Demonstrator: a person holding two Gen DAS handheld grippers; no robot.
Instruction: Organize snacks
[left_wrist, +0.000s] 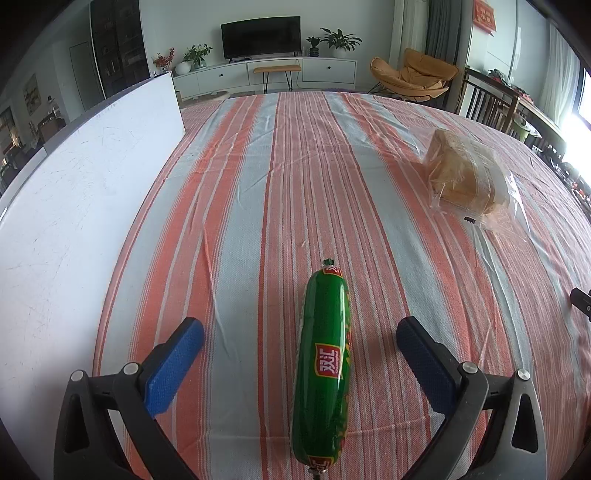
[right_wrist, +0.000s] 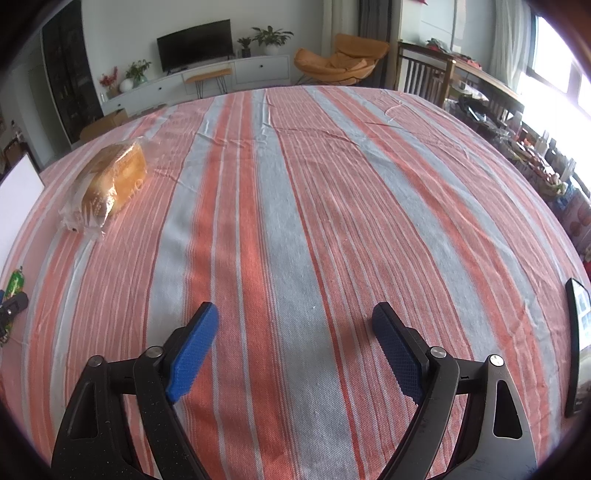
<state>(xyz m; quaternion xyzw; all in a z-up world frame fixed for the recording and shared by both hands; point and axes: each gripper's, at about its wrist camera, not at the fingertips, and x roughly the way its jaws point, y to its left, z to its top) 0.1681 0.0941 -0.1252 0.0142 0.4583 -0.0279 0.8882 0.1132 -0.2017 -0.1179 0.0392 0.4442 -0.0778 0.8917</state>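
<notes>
A green wrapped sausage (left_wrist: 325, 365) lies lengthwise on the striped tablecloth (left_wrist: 288, 177), between the two blue pads of my left gripper (left_wrist: 300, 334), which is open and not touching it. A bagged loaf of bread (left_wrist: 463, 173) lies at the far right of the left wrist view. In the right wrist view the bread (right_wrist: 110, 182) lies at the far left and the sausage tip (right_wrist: 14, 282) shows at the left edge. My right gripper (right_wrist: 294, 317) is open and empty above bare cloth.
A white board (left_wrist: 81, 206) lies along the left side of the table, also seen in the right wrist view (right_wrist: 18, 195). A dark framed object (right_wrist: 580, 343) sits at the right table edge. Chairs and a cluttered shelf stand beyond the right edge.
</notes>
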